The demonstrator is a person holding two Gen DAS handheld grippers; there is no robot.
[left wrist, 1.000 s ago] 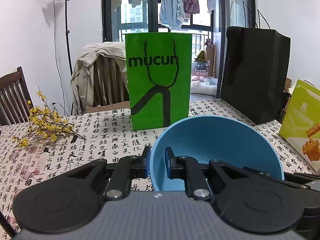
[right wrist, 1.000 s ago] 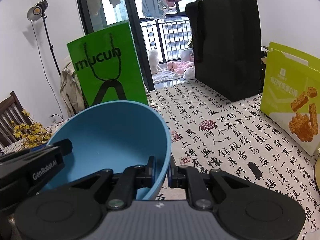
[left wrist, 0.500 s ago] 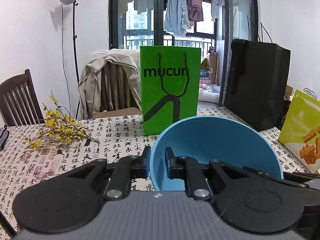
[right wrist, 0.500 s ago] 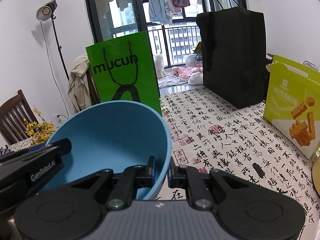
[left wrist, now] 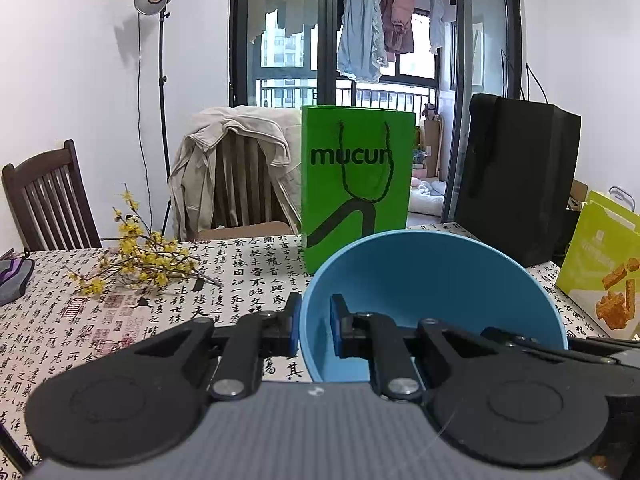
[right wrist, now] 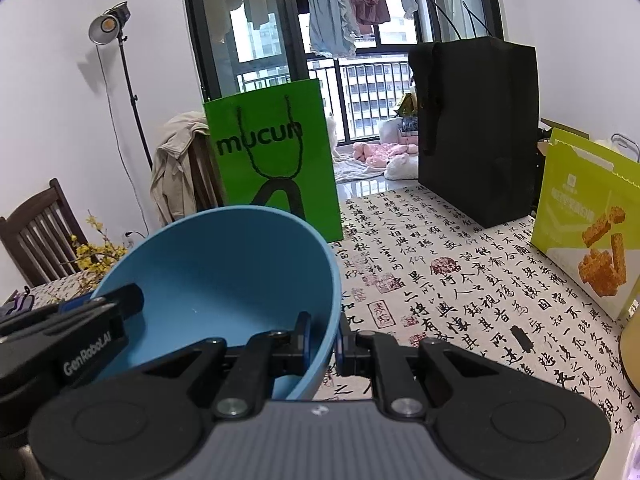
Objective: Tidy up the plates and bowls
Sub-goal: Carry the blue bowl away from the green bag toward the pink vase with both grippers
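The step in hand looks like the carry: the blue bowl is held clear above the bench, pinched at two places on its rim, with no plate or second bowl in sight to receive it. On the left, the left hand-held gripper is clamped on the bowl's near-left rim, one pad outside the wall and one inside. The bowl sits between the two tools, in front of the green paper bag and well short of the black bag. On the right, the right hand-held gripper is closed on the bowl's right-hand rim in the same way, wall between the pads. The bowl is round, so it has no long axis to speak of; its mouth is tipped up and back toward the cameras, with the far rim standing higher than the gripped near rim, and its inside is empty. The next move, I judge, calls for both hands to travel together at a matched pace and tilt, since any drift apart would twist the rim in the pads, and for a landing spot to be found before lowering.
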